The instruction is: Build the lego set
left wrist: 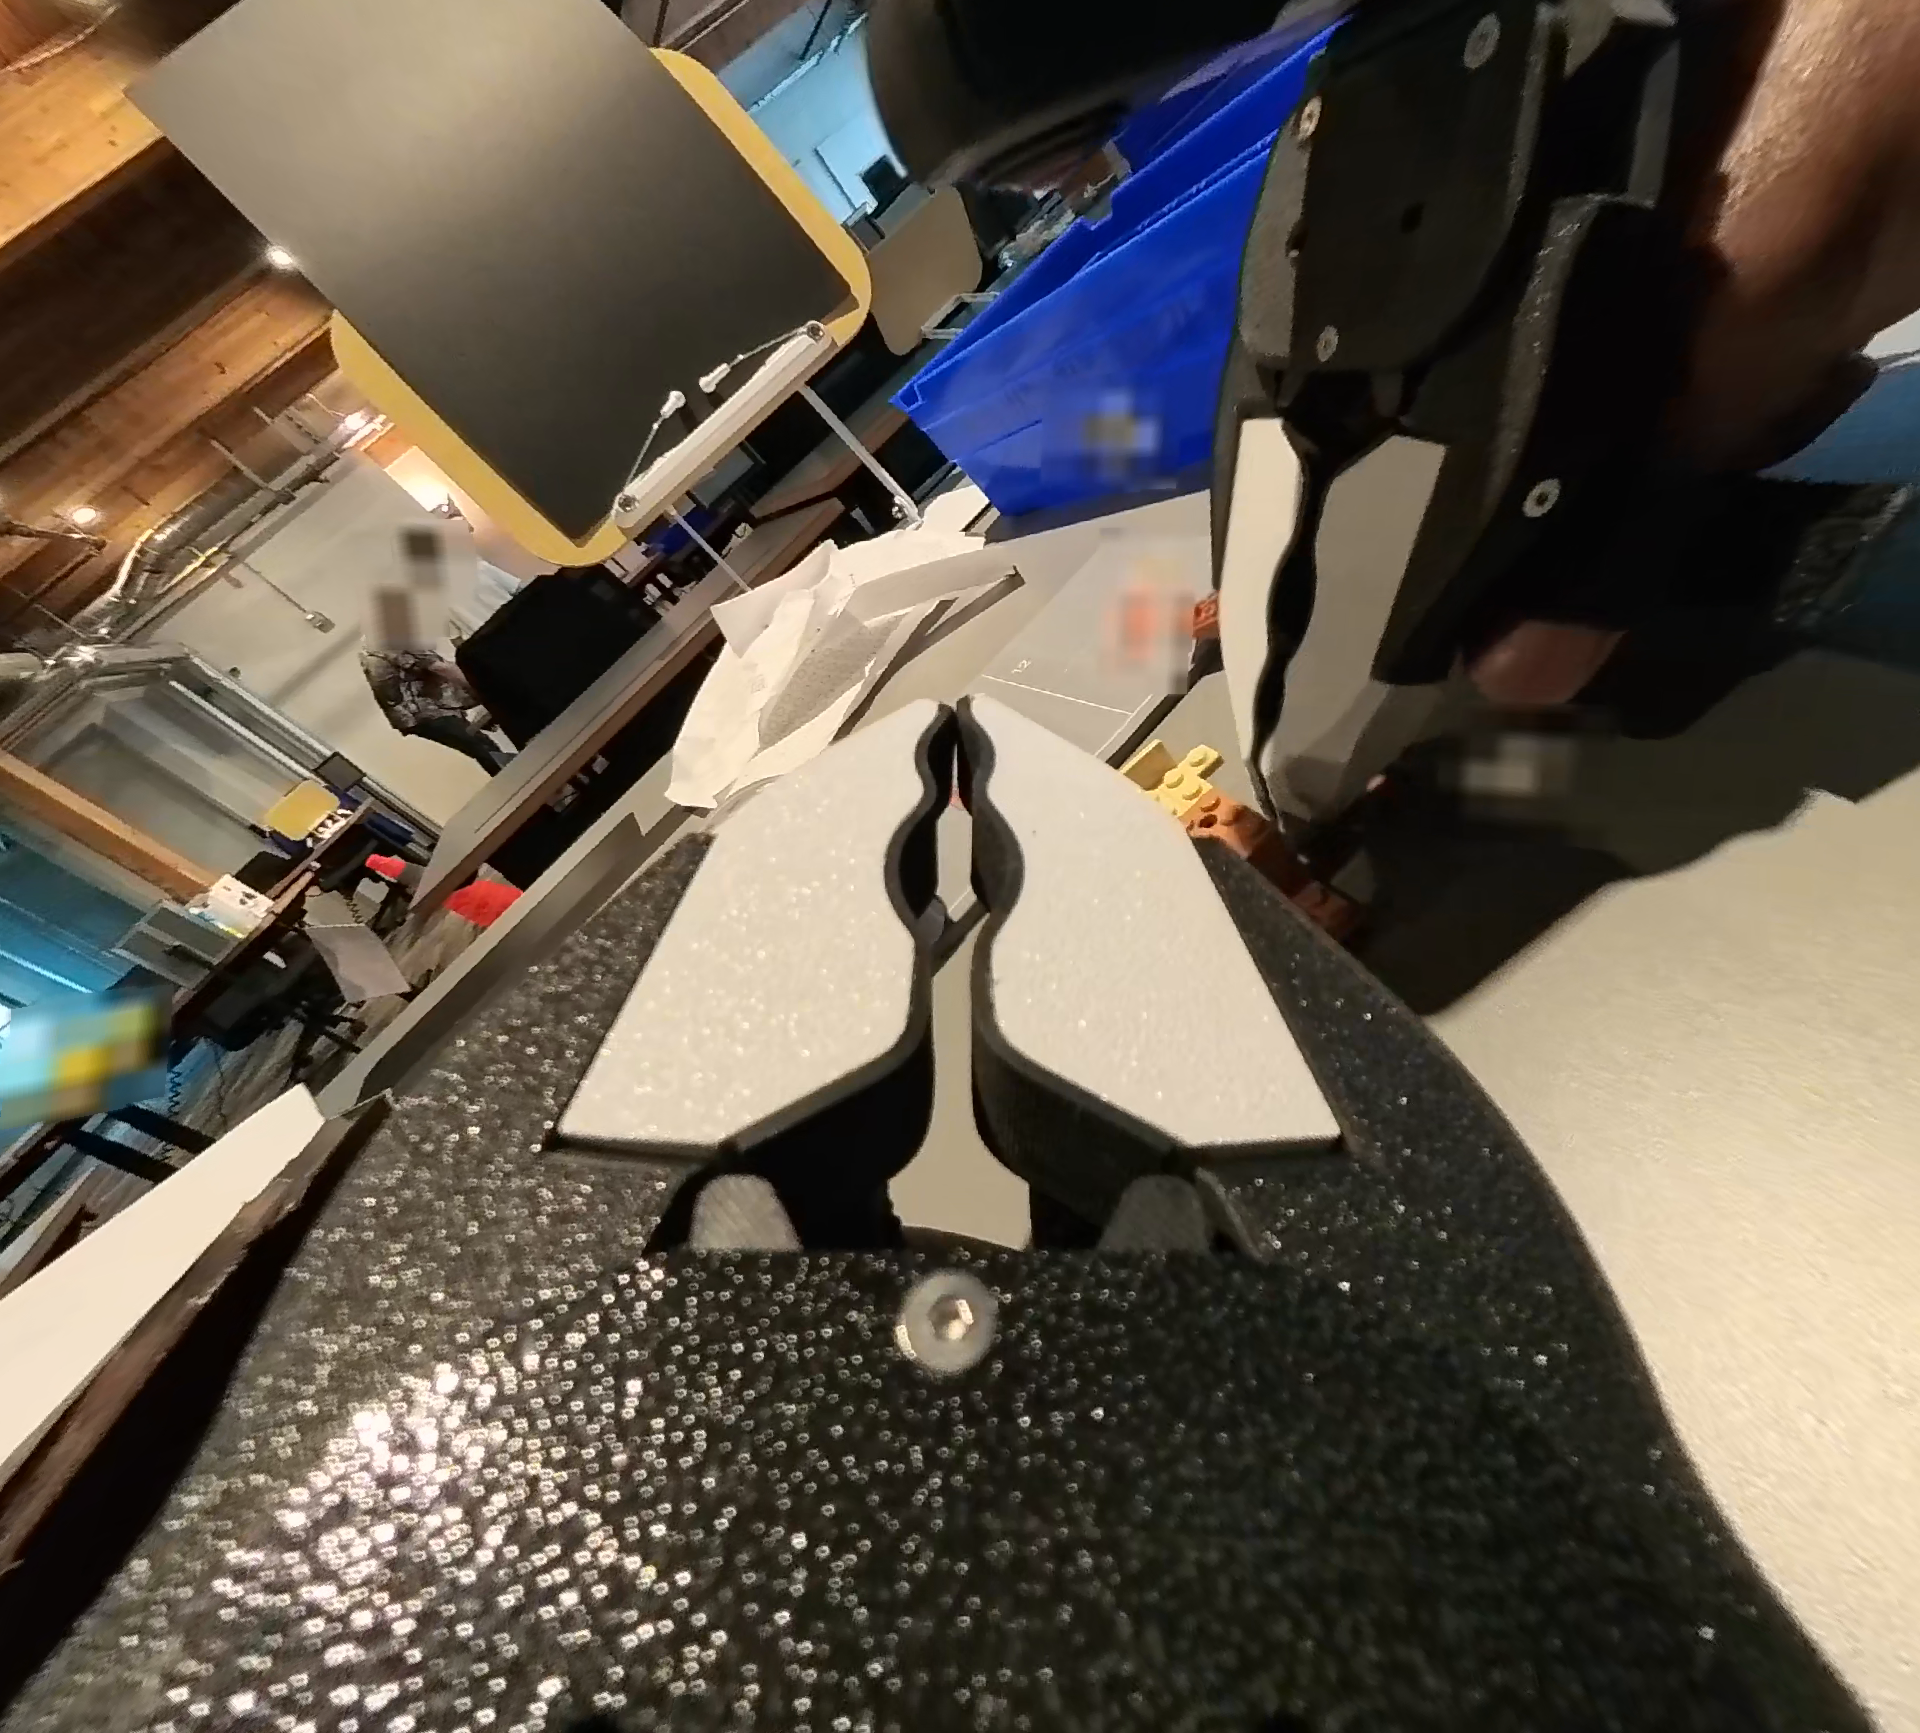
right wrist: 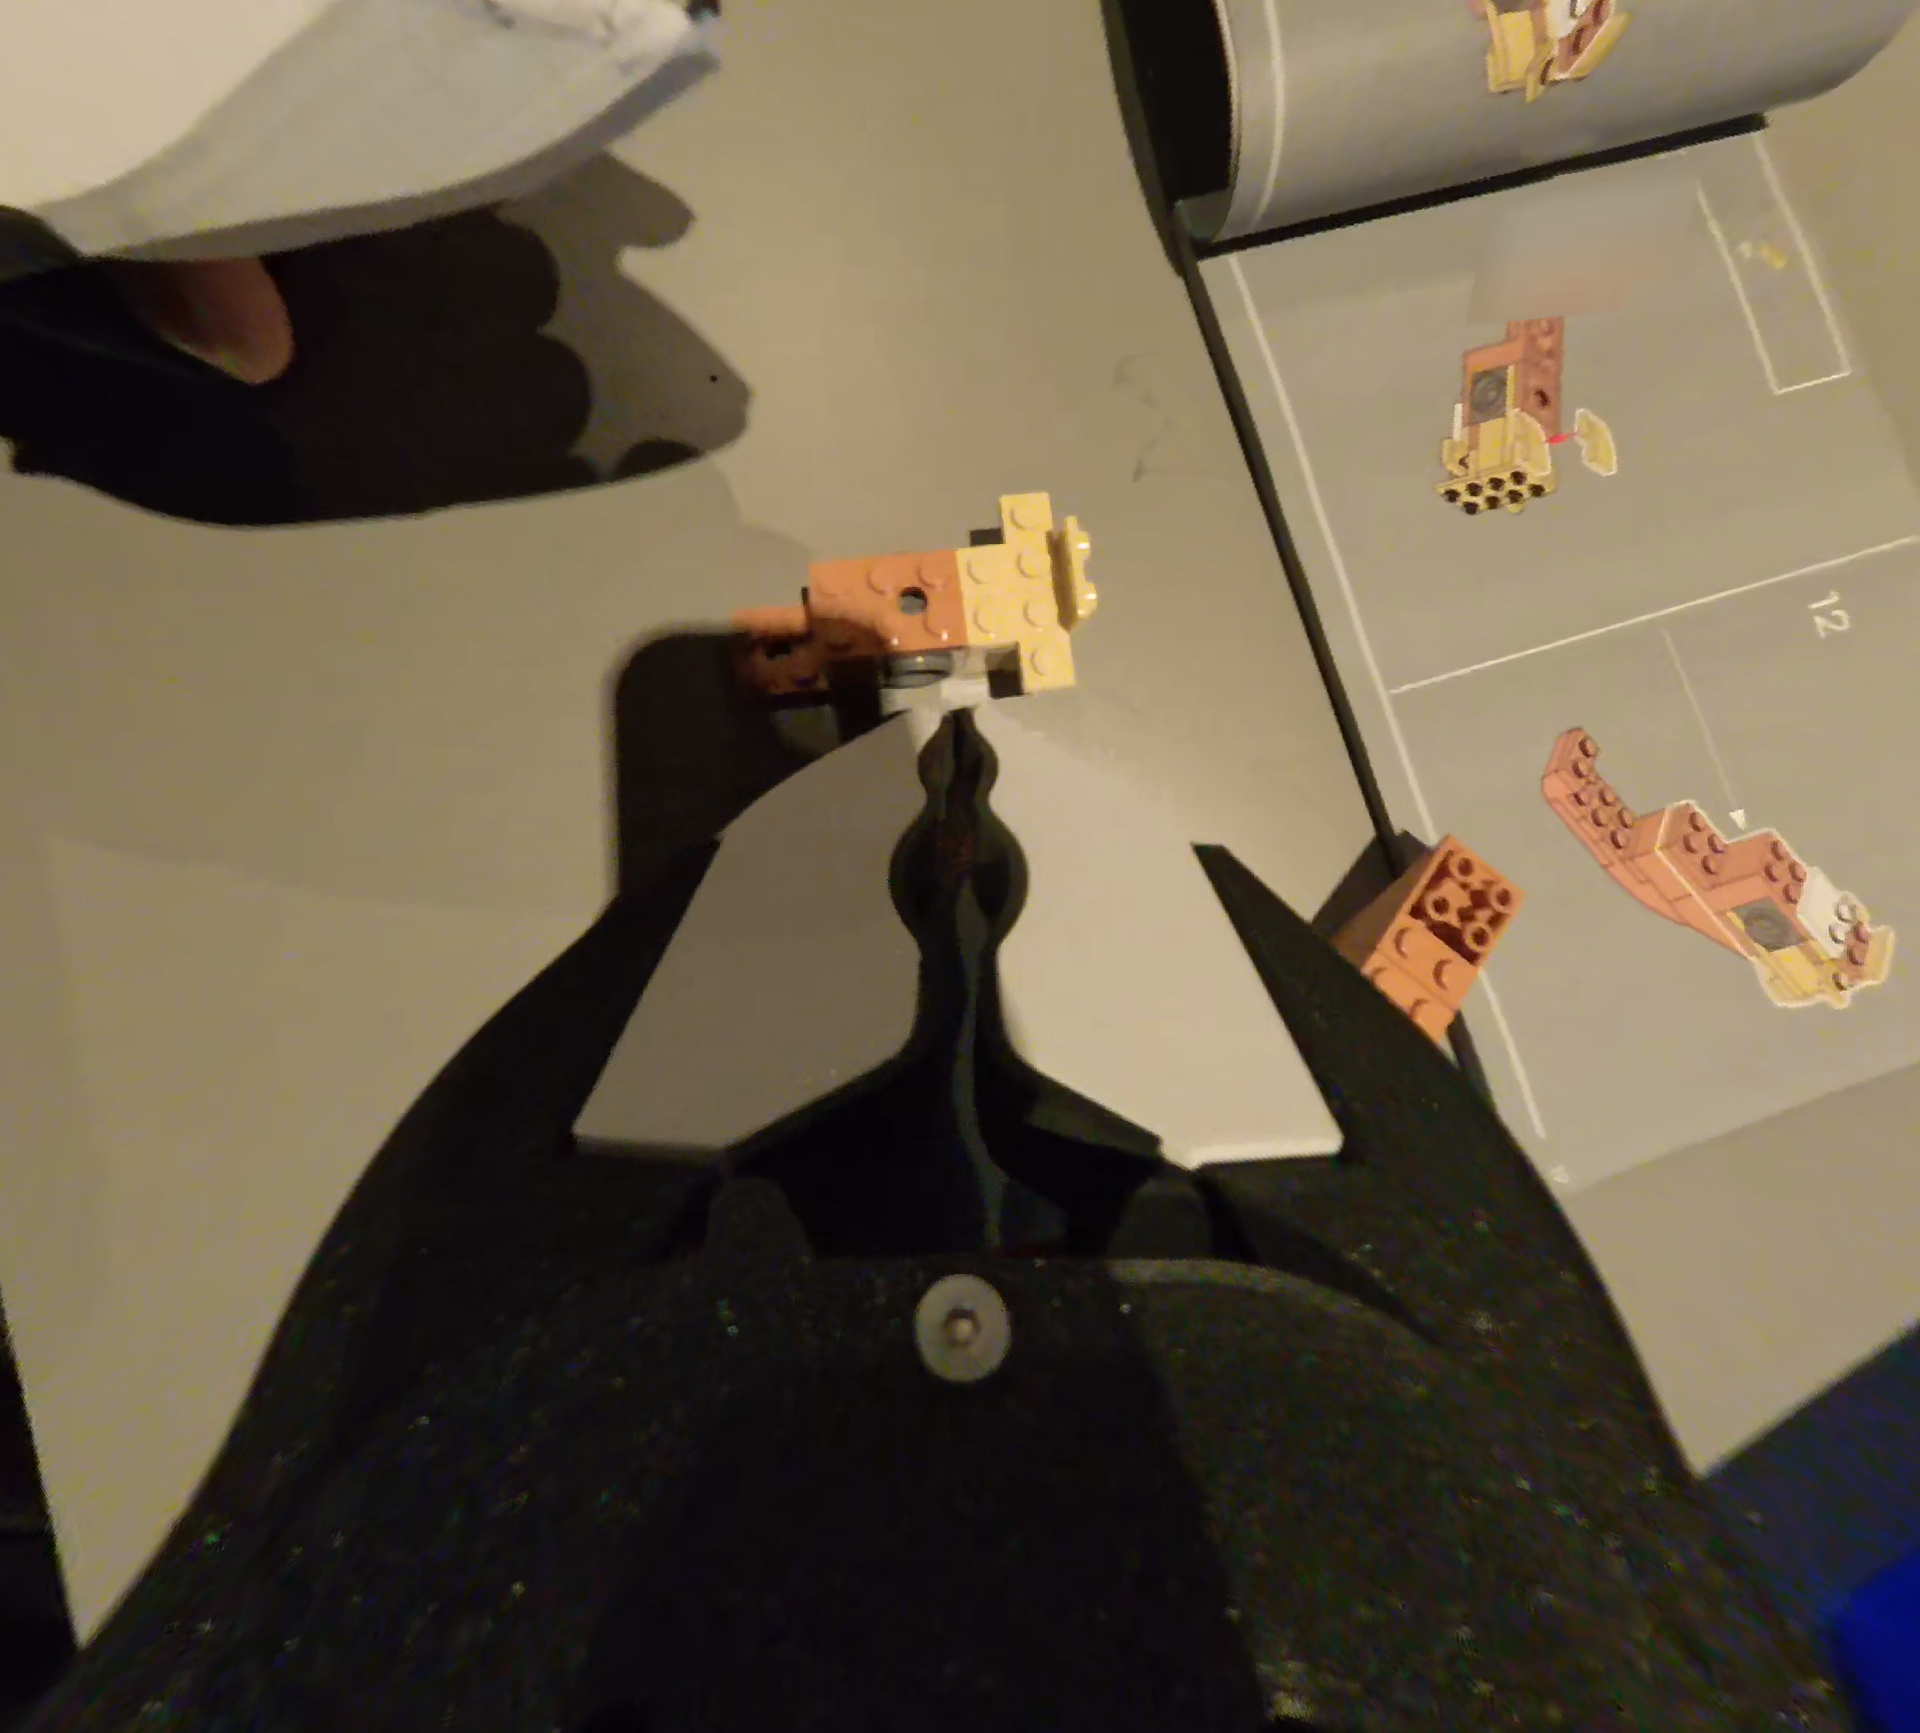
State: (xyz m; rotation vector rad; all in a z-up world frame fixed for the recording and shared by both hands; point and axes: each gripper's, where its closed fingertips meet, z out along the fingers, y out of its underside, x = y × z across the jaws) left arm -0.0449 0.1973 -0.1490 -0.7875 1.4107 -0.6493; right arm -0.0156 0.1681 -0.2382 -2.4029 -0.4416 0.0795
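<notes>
A small lego assembly (right wrist: pixel 956 603) of brown and tan bricks with a grey part underneath lies on the grey table (right wrist: pixel 416 748). My right gripper (right wrist: pixel 951 722) is shut, and its fingertips meet right at the grey part on the assembly's near side. In the left wrist view the right gripper (left wrist: pixel 1283 800) points down onto the assembly (left wrist: pixel 1195 779). My left gripper (left wrist: pixel 956 717) is shut and is held above the table, left of the assembly. Its white fingers (right wrist: pixel 416 21) show at the upper left of the right wrist view.
An open instruction booklet (right wrist: pixel 1662 540) lies right of the assembly, with a loose brown brick (right wrist: pixel 1429 930) at its edge. A crumpled white paper bag (left wrist: pixel 810 675) and blue bins (left wrist: pixel 1091 353) stand farther back. A dark panel on a stand (left wrist: pixel 499 229) rises behind. My hands' fingertips stand some 10 cm from each other.
</notes>
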